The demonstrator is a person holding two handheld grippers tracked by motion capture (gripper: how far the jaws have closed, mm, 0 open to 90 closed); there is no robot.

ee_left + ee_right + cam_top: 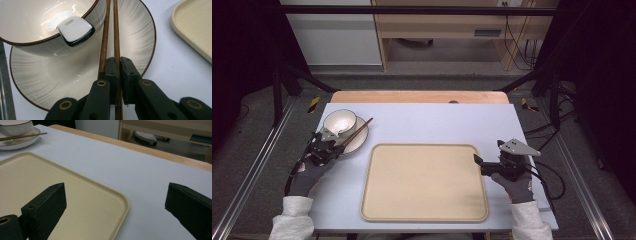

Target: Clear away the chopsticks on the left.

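A white bowl [339, 121] with a brown rim sits on a white ribbed plate [358, 141] at the table's far left. Two wooden chopsticks [362, 128] lie side by side across the plate, beside the bowl. In the left gripper view my left gripper [119, 60] is shut on the right-hand chopstick [116, 30]. The other chopstick [104, 37] passes just outside its left jaw. A small white piece with a dark edge [75, 30] hangs over the bowl's rim. My right gripper [116, 187] is open and holds nothing. It hovers over the right edge of the beige tray [75, 190].
The beige tray [424, 146] lies bare in the middle of the pale table [437, 117]. A wooden strip [419, 96] runs along the table's far edge. Metal rails flank both sides, and a cable trails from the right gripper toward the right edge.
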